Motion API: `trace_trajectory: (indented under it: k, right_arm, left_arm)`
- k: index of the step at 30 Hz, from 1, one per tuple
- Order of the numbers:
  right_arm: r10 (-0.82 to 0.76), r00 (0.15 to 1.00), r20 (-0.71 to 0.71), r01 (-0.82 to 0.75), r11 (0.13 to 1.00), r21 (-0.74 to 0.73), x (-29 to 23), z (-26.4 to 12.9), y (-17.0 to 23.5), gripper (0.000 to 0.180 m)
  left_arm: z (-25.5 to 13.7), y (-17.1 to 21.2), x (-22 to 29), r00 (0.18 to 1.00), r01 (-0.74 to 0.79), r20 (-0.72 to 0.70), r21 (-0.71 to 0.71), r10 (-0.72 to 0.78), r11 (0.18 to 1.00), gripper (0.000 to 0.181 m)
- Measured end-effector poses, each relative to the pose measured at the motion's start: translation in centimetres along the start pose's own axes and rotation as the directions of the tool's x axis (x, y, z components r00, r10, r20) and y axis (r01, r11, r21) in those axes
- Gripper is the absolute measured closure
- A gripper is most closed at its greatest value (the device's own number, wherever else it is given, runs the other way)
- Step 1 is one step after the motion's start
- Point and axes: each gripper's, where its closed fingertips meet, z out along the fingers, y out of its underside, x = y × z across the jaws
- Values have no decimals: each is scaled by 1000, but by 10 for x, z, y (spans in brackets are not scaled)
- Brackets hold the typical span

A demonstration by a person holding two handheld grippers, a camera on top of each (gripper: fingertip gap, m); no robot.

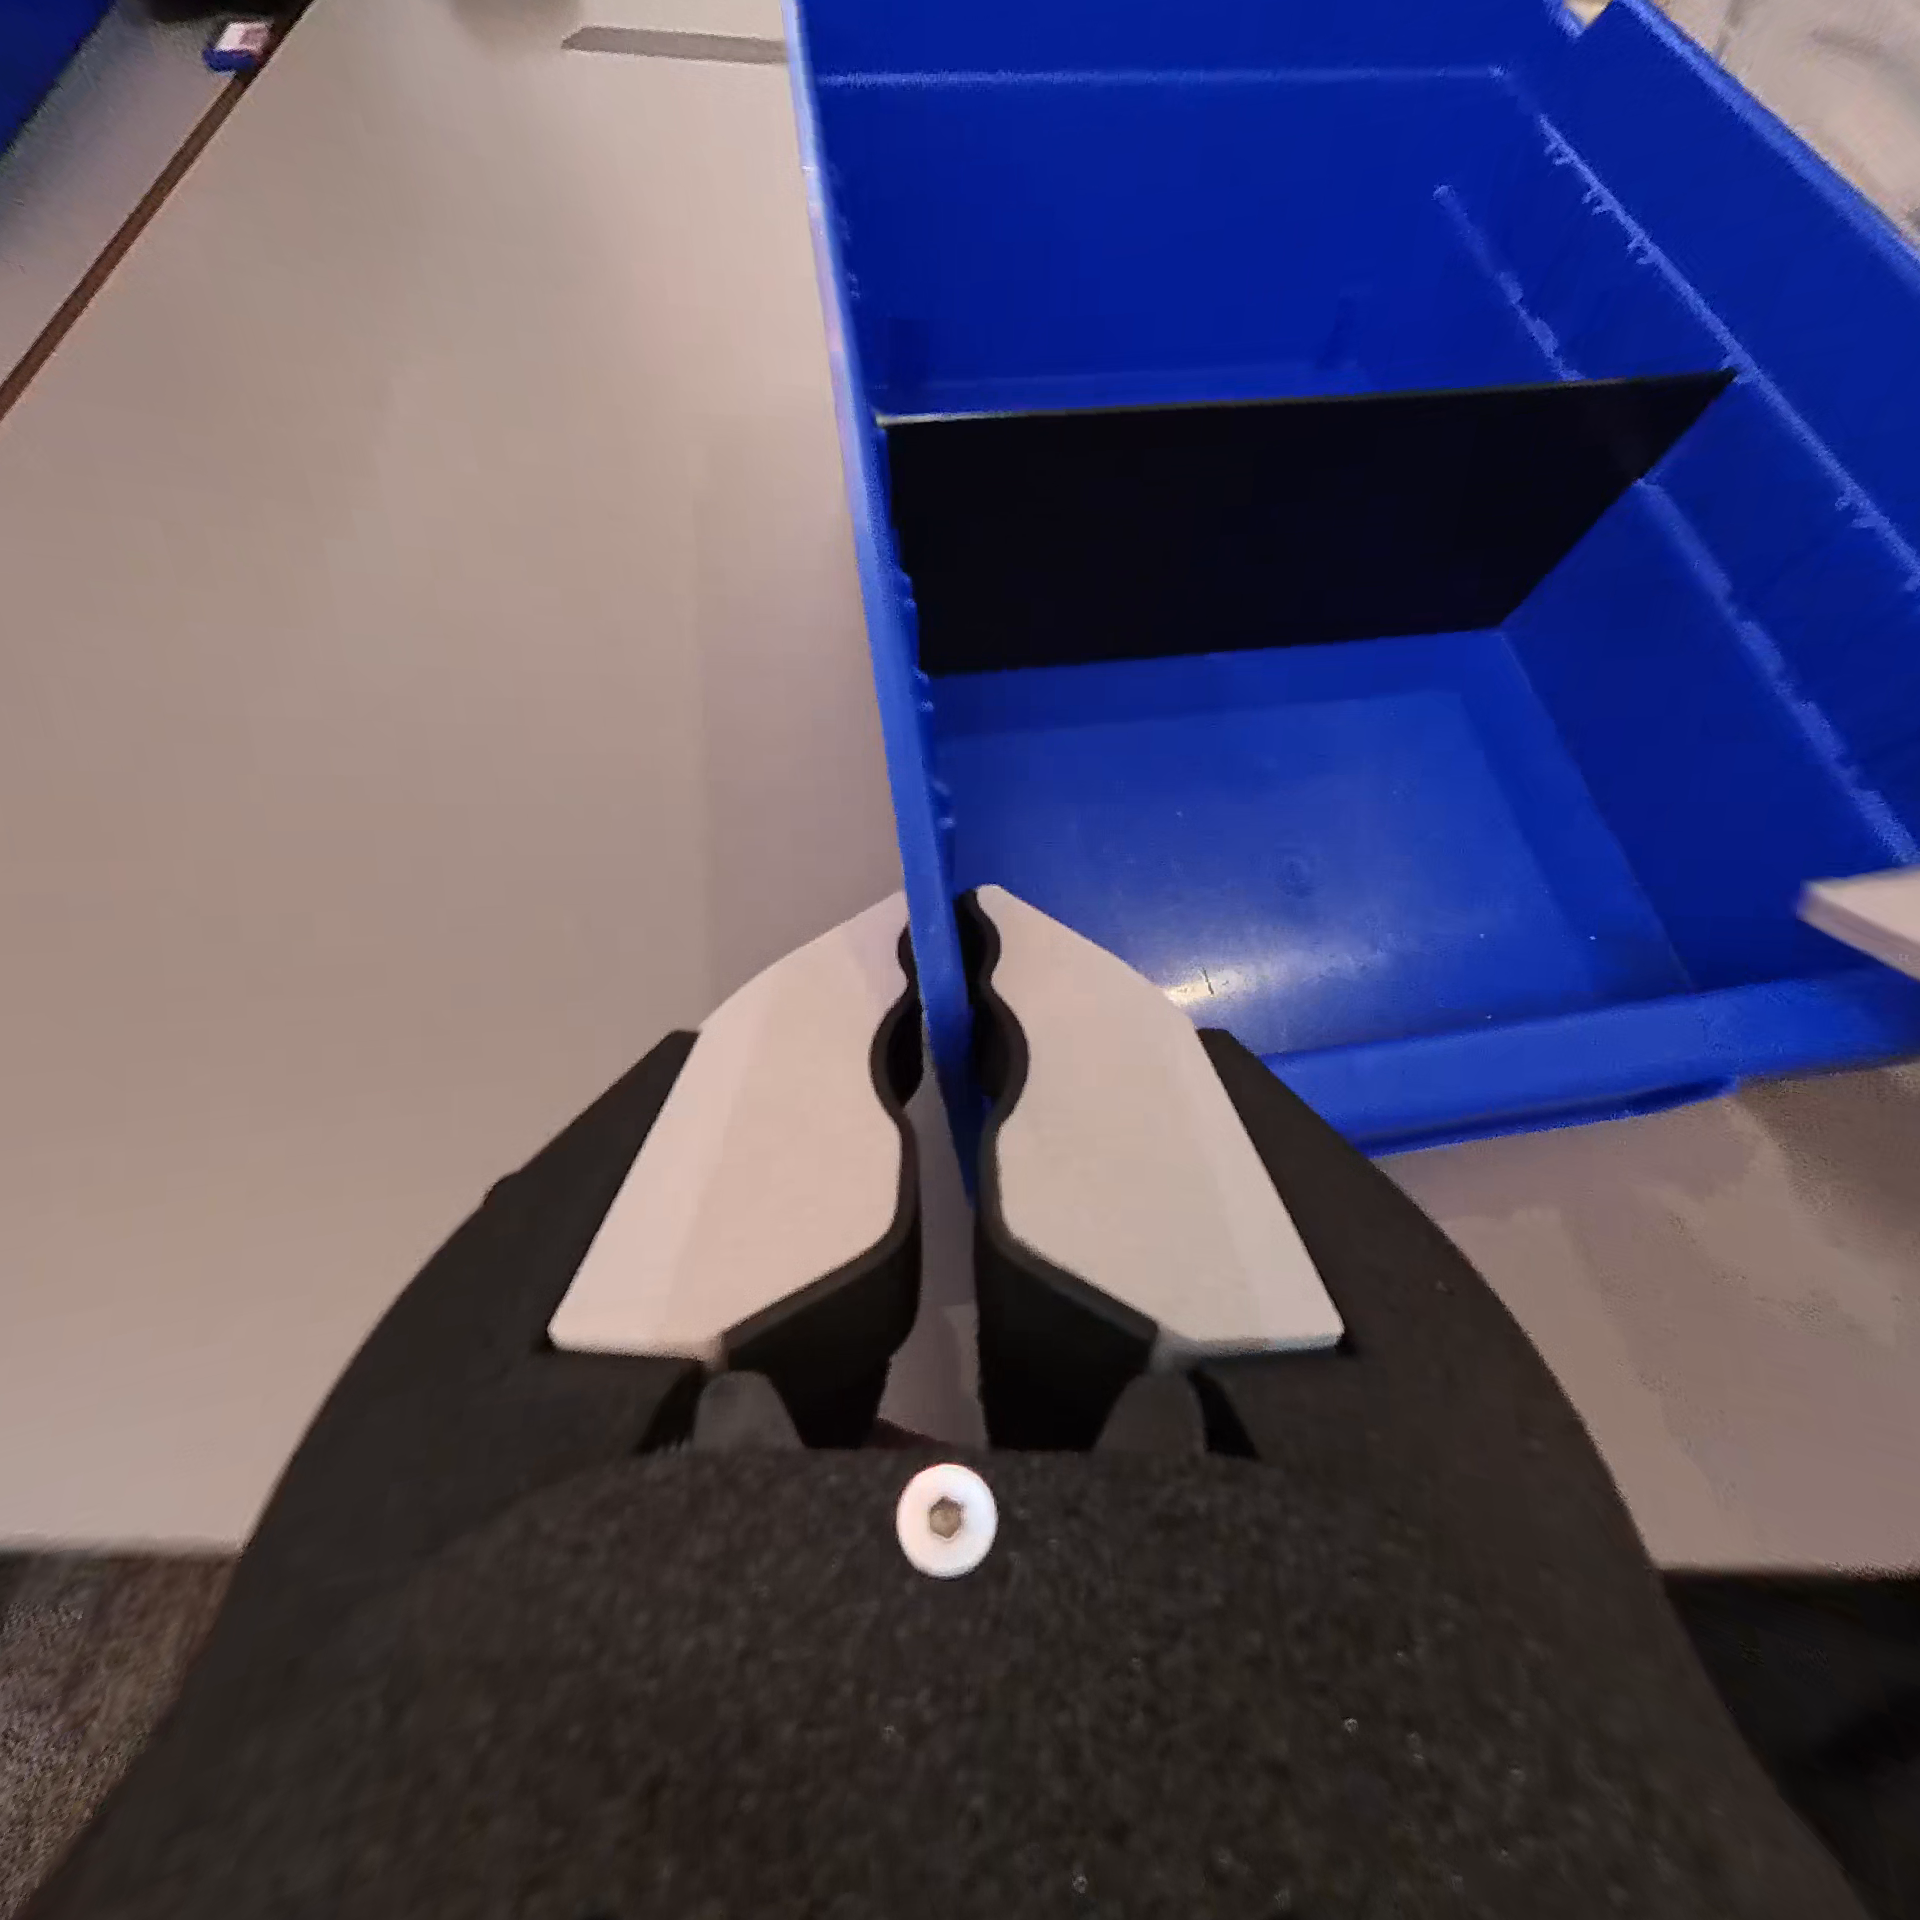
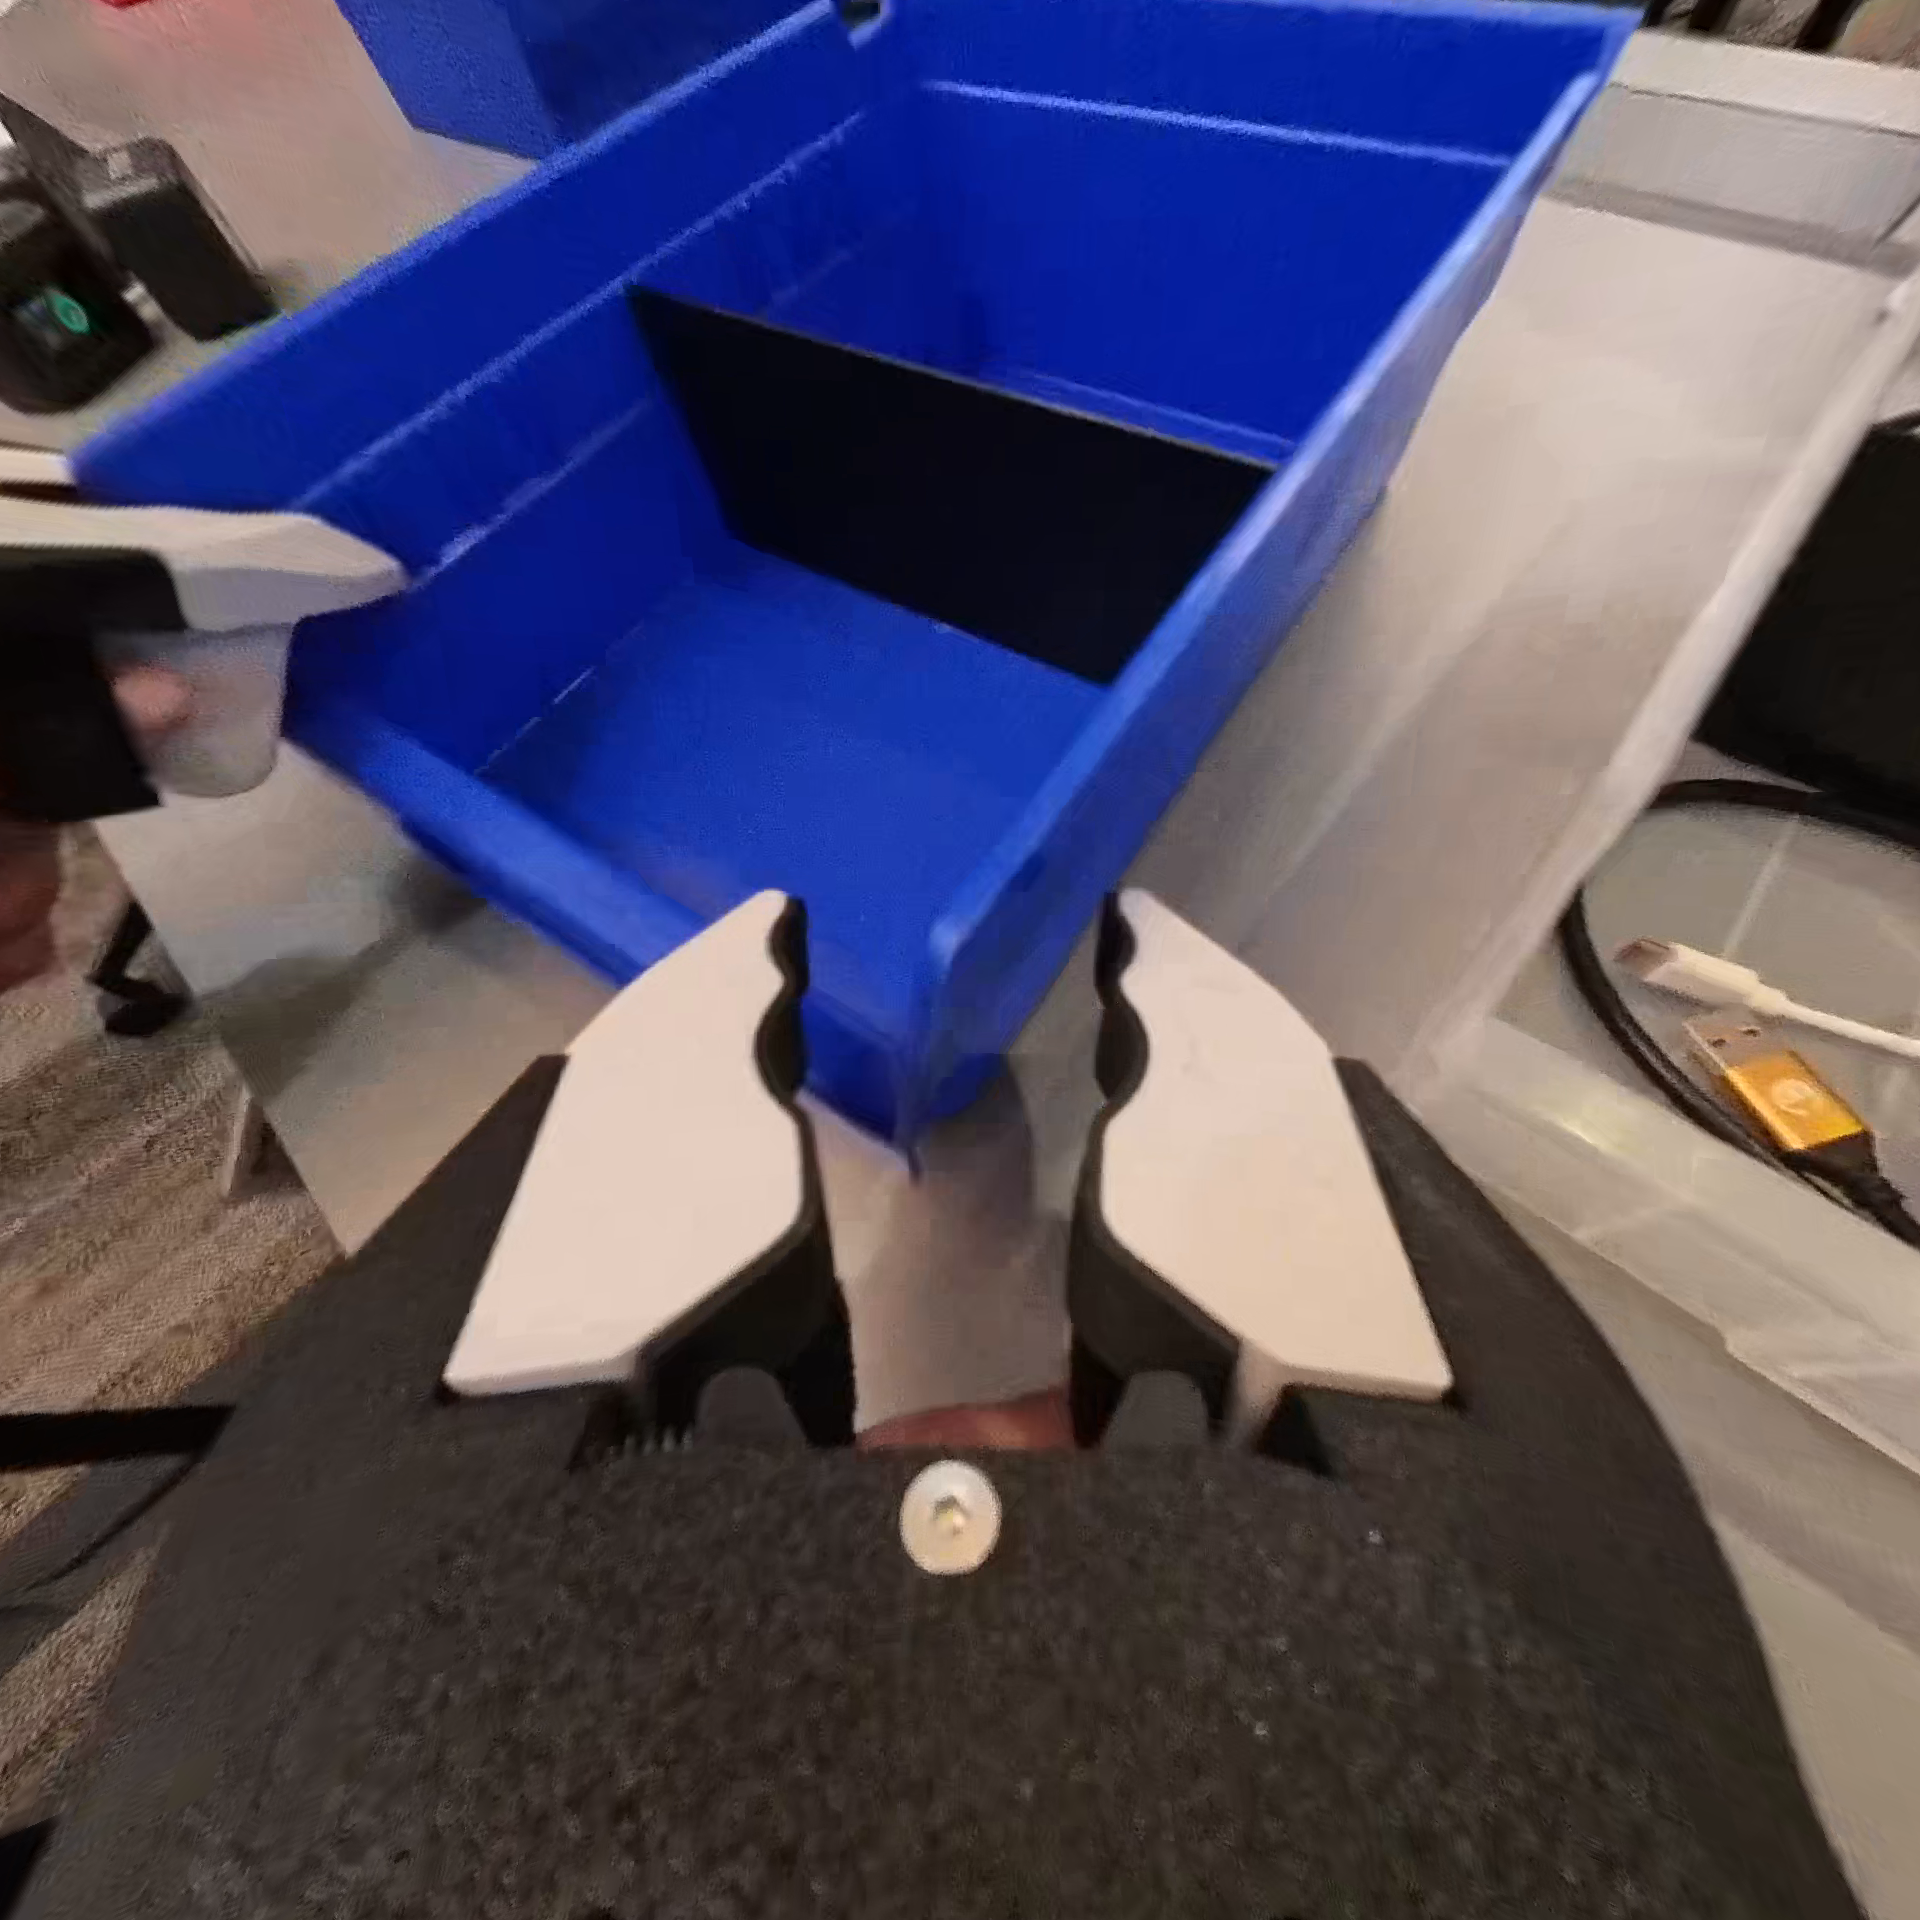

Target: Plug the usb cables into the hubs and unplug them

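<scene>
An empty blue bin (image 1: 1621, 582) with a black divider (image 1: 1247, 520) stands on the grey table (image 1: 416, 623). My left gripper (image 1: 940, 914) is shut on the bin's left wall near the front corner, one pad on each side. In the right wrist view it shows at the left (image 2: 301, 623), clamped on that wall. My right gripper (image 2: 951, 935) is open and straddles the front end of the bin's right wall (image 2: 1195, 675); the pads do not touch it. A white USB cable (image 2: 1683, 966) and a gold USB plug (image 2: 1766, 1091) on a black cable lie at the right.
The cables lie inside a clear plastic container (image 2: 1558, 727) right of the bin. Black devices (image 2: 104, 260) stand at the far left, and another blue bin (image 2: 468, 62) is behind. The right gripper's fingertip (image 1: 1870, 914) shows at the left wrist view's right edge.
</scene>
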Motion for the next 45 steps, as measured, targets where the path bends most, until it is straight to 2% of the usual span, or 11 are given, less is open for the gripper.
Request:
trace_trajectory:
  k: [1, 3, 7, 12, 17, 22, 25, 31, 35, 37, 45]
  right_arm:
    - [-9, 999, -44, 7, 999, -39, 2, 2, 5, 144]
    - [24, 994, -103, -30, 998, -54, 2, -7, 6, 162]
    - [-20, 981, -190, 22, 1000, 13, 8, -36, -9, 172]
    - [-14, 942, -336, 95, 970, 224, 45, -109, -71, 174]
    - [58, 859, -508, 135, 933, 334, 128, -204, -119, 175]
    - [156, 734, -661, 103, 936, 335, 249, -287, -114, 177]
    - [192, 708, -680, -11, 965, 261, 329, -315, -81, 177]
    - [141, 731, -667, -143, 988, 52, 436, -320, 29, 175]
    - [282, 768, -575, -270, 957, 107, 465, -307, 83, 177]
    - [277, 769, -576, -292, 954, 70, 472, -296, 104, 177]
    - [322, 762, -562, -300, 944, 135, 478, -298, 108, 177]
  left_arm:
    - [-10, 6, 3, 1000, 10, 9, 6, -10, 1000, 177]
    - [-28, 15, 6, 999, 13, 49, 24, -14, 1000, 177]
    - [-63, -3, 27, 996, -21, 91, 135, 9, 991, 175]
    - [-89, -78, 82, 991, -118, 97, 335, 90, 935, 177]
    - [-78, -159, 187, 983, -166, 2, 446, 185, 880, 176]
    - [-34, -195, 328, 961, -155, -132, 470, 242, 869, 176]
    - [-1, -184, 410, 944, -175, -182, 429, 275, 886, 175]
    - [57, -111, 517, 917, -263, -225, 280, 330, 923, 172]
    - [96, -73, 542, 912, -287, -248, 181, 326, 941, 173]
    - [105, -62, 544, 914, -300, -231, 164, 332, 940, 173]
    - [103, -52, 555, 879, -293, -336, 179, 339, 939, 164]
